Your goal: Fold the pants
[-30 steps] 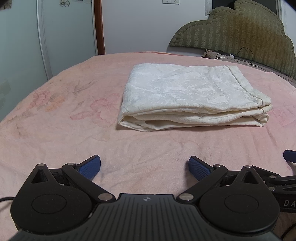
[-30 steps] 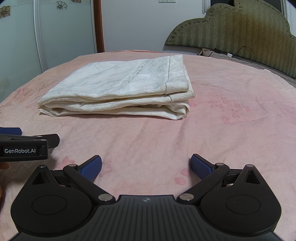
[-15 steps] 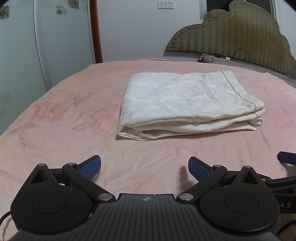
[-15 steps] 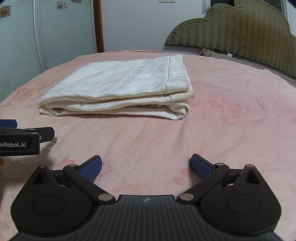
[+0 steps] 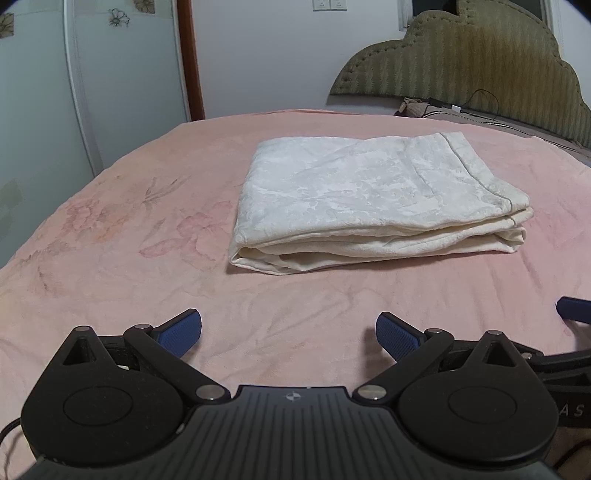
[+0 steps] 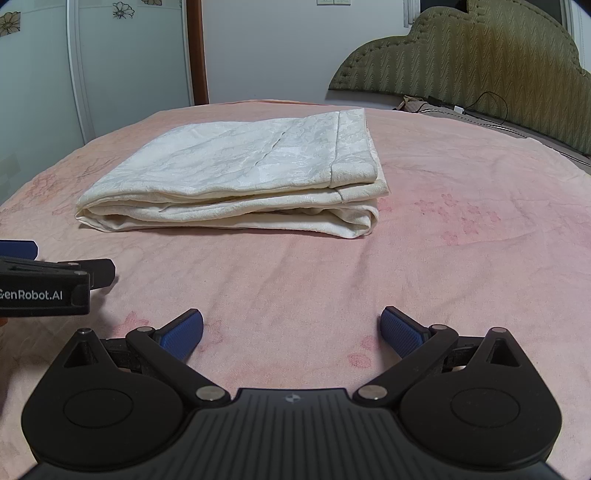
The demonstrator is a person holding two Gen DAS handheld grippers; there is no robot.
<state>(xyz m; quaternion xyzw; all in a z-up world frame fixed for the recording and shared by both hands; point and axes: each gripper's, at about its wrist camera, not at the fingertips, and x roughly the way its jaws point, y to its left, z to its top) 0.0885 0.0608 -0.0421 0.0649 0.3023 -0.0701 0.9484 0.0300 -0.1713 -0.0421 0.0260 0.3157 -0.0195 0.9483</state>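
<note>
Already the pants [image 5: 354, 199] are seen folded into a flat stack on the bed [image 5: 110, 258], long axis running crosswise, well ahead of both claws. The left claw [image 5: 288, 332] and right claw [image 6: 291, 328] are held apart, empty, about equally near.

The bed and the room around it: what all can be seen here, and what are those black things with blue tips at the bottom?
pants: one, cream white, folded in a flat stack in the middle of the bed
blanket: one, pink with faint flowers, covers the bed
headboard: one, olive green, padded, far right
cable: one, black, by the headboard
wardrobe doors: pale, flower stickers, far left
door frame: one, brown wood, beside the wardrobe doors
wall sockets: white, top of the wall
left gripper: one, black with blue pads, open, short of the pants
right gripper: one, same make, open, short of the pants
</note>
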